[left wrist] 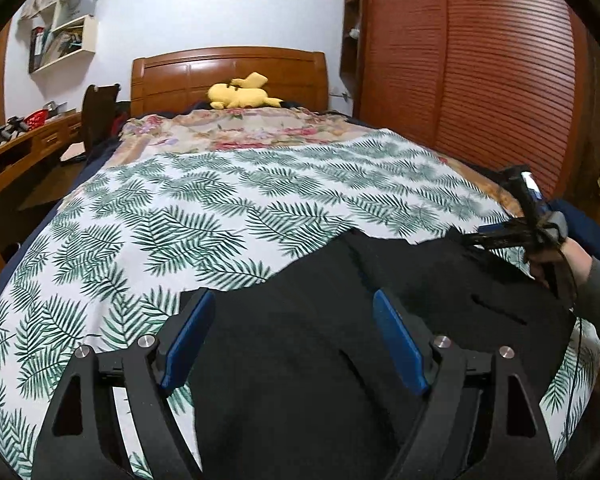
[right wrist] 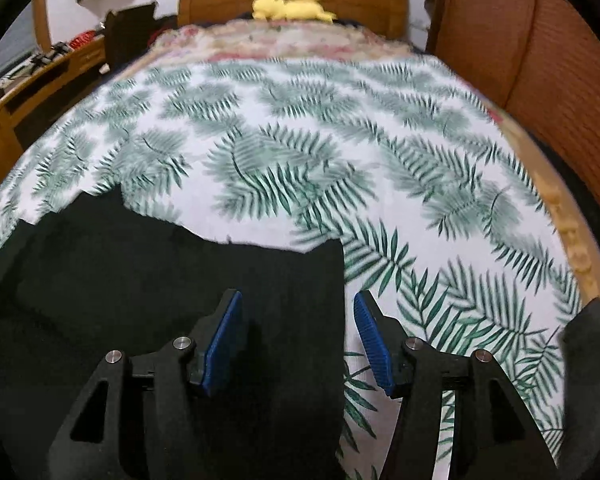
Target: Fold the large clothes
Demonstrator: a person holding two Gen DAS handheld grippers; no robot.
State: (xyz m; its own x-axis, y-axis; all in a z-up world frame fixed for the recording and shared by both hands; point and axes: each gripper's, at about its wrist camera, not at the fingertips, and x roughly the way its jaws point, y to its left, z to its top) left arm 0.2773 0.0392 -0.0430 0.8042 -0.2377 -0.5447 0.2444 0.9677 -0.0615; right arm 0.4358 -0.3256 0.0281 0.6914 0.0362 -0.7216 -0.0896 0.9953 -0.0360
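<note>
A large black garment lies on the near end of the bed, on a white sheet with green leaf print. My left gripper is open, its blue pads spread above the garment's left part. In the left wrist view the right gripper reaches in from the right, low over the garment's far right edge. In the right wrist view my right gripper is open, straddling the right edge of the black garment, over the leaf sheet.
A wooden headboard and a yellow plush toy are at the far end of the bed. A red-brown slatted wardrobe runs along the right. A wooden desk and a dark chair stand at the left.
</note>
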